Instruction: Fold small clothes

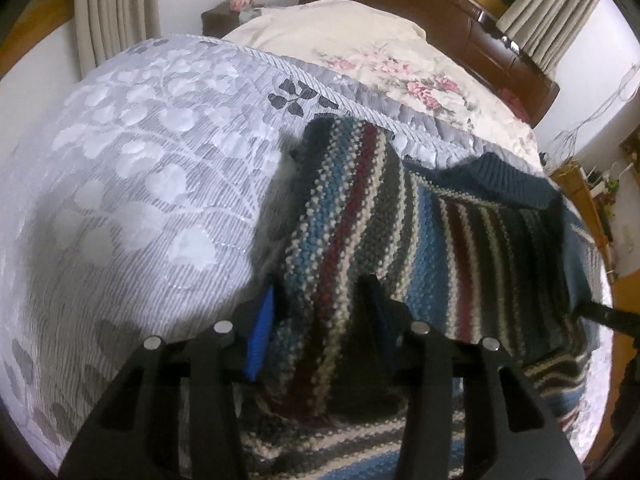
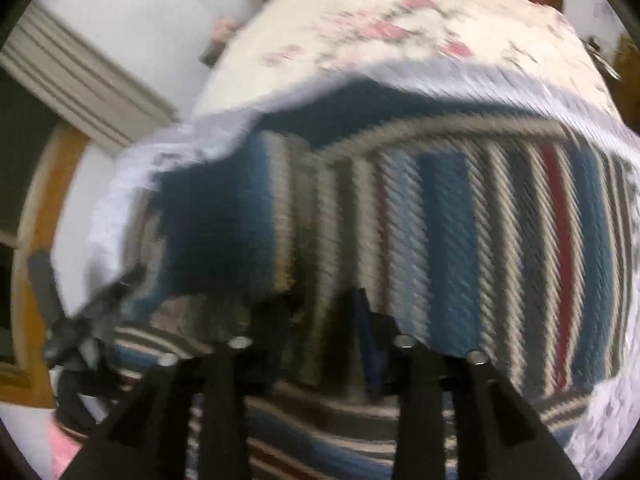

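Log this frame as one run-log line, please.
stage: fold underway | left gripper: shut on striped knitted sweater, fold lifted | right gripper: shut on same sweater, view blurred | surface: white leaf-patterned bedspread

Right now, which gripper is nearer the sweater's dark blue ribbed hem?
Right, probably. The right gripper grips the striped sweater just below the ribbed hem; the left gripper holds a fold farther away.

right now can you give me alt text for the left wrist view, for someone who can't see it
The left gripper is shut on a fold of the striped blue, red and cream knitted sweater, lifting it off the white leaf-patterned bedspread. Beyond lie a cream floral pillow and a dark wooden headboard.
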The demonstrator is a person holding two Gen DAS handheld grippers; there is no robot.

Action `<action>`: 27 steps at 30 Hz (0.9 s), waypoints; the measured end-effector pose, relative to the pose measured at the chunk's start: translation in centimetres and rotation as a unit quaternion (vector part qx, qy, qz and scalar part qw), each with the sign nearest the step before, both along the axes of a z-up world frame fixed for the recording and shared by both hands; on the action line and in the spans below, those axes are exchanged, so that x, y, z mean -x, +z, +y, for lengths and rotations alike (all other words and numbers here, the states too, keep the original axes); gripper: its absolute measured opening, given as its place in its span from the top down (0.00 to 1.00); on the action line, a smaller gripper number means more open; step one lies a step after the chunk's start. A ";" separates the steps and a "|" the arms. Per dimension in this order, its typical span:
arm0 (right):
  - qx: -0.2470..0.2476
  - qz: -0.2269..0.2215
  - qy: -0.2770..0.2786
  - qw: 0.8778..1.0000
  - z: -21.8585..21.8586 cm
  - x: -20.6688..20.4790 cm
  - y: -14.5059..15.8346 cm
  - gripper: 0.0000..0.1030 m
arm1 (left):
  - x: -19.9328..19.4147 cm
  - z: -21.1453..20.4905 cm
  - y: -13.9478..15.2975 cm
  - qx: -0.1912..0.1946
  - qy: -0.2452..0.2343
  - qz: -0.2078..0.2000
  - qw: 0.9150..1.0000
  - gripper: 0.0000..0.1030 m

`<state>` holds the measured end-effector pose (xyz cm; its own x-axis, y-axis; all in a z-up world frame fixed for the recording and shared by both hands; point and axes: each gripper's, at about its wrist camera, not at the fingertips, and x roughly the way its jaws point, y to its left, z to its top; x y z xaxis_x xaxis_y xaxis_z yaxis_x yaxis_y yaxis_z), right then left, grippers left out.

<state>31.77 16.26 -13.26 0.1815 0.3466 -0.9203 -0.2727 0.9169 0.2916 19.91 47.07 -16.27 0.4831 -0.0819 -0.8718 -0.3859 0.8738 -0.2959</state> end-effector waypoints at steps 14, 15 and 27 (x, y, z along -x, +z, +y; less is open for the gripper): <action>0.063 -0.117 0.165 0.977 9.2 2.8 6.1 0.50 | 4.9 1.4 6.5 -0.002 0.045 -0.053 0.998 0.57; 0.077 -0.111 0.177 0.975 10.5 3.3 5.3 0.50 | 5.4 1.6 7.0 -0.004 0.047 -0.056 0.997 0.57; 0.243 -0.119 0.189 0.944 15.1 3.0 -1.9 0.53 | 9.2 4.0 8.3 -0.012 0.074 -0.057 0.996 0.49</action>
<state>28.74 31.40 -15.11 0.3515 -0.0244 -0.9359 -0.6126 0.7500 -0.2496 10.72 51.11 -7.93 0.5847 0.0180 -0.8111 -0.4752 0.8179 -0.3244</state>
